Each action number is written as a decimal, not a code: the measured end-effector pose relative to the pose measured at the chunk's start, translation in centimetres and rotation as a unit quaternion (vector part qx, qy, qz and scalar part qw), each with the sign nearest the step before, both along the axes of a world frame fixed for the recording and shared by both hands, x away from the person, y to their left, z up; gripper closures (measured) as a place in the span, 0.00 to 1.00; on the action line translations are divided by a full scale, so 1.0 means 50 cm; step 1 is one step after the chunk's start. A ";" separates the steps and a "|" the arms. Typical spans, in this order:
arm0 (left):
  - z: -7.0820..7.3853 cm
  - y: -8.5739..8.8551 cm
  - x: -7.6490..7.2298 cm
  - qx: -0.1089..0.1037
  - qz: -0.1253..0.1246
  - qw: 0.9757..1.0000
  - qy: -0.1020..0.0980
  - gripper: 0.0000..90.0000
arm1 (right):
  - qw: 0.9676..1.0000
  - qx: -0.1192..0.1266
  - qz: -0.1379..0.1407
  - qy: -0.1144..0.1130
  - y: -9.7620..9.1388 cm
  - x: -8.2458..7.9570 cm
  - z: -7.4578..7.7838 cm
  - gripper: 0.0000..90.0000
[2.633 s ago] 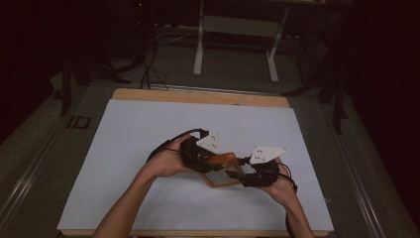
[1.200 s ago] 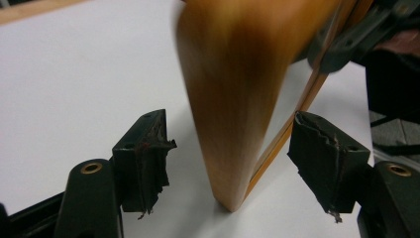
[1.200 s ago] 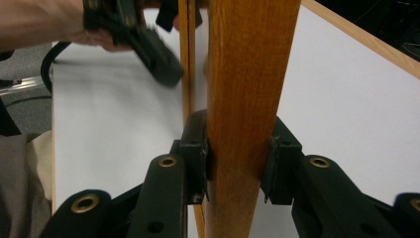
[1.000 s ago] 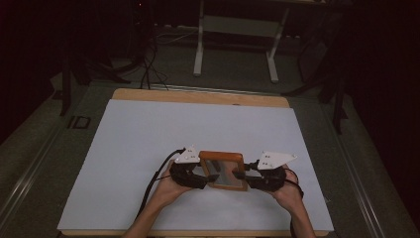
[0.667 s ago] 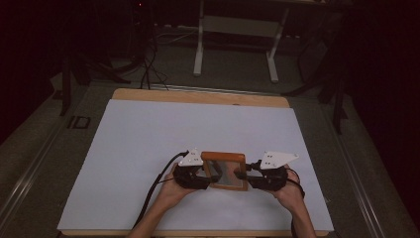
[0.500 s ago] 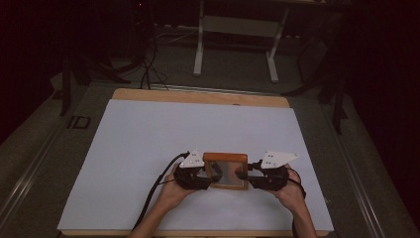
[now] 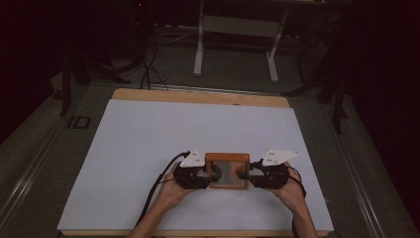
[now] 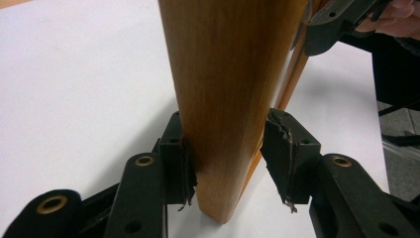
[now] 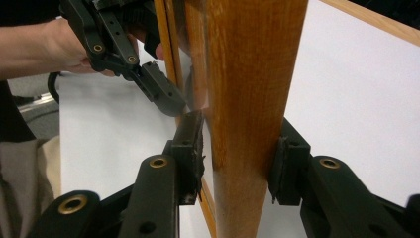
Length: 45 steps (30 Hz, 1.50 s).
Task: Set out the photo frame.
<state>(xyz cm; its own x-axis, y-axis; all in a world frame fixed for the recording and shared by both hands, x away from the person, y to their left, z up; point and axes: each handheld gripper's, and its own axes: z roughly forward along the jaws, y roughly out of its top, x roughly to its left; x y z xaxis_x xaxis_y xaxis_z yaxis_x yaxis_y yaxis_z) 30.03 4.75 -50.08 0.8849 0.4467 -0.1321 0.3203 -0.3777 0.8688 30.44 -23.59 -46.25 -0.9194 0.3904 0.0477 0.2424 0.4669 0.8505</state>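
A small wooden frame (image 7: 227, 158) with a glass pane sits between my two grippers near the table's front edge. My left gripper (image 7: 212, 174) has just been closing and now grips the frame's left side; in the left gripper view its pads meet the wood (image 8: 233, 99) on both sides of the left gripper (image 8: 228, 148). My right gripper (image 7: 242, 175) is at the frame's right side. Its jaws have just been opening. In the right gripper view the wood (image 9: 247, 99) stands between the jaws of the right gripper (image 9: 240, 153), with a thin gap at one pad (image 9: 194, 148).
The white table top (image 7: 148, 144) has a wooden rim at the back (image 7: 198, 95). A black cable (image 7: 156, 191) trails from the left gripper toward the front edge. Behind the table, a metal stand (image 7: 235, 29) and cables lie on the dark floor.
The left gripper has slid right up to the frame's left side and closed on it. The right gripper has stayed at the frame's right side.
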 end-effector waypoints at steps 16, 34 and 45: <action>0.025 0.044 -0.003 -0.001 -0.002 1.000 0.016 0.65 | 0.999 0.035 -0.003 0.019 0.031 0.002 0.002 0.69; 0.030 0.085 -0.008 0.006 0.017 0.999 0.046 0.65 | 0.997 0.055 -0.010 0.049 0.074 0.010 -0.009 0.67; 0.023 0.109 -0.013 0.002 0.030 0.997 0.065 0.64 | 0.996 0.062 -0.011 0.069 0.099 0.014 -0.018 0.67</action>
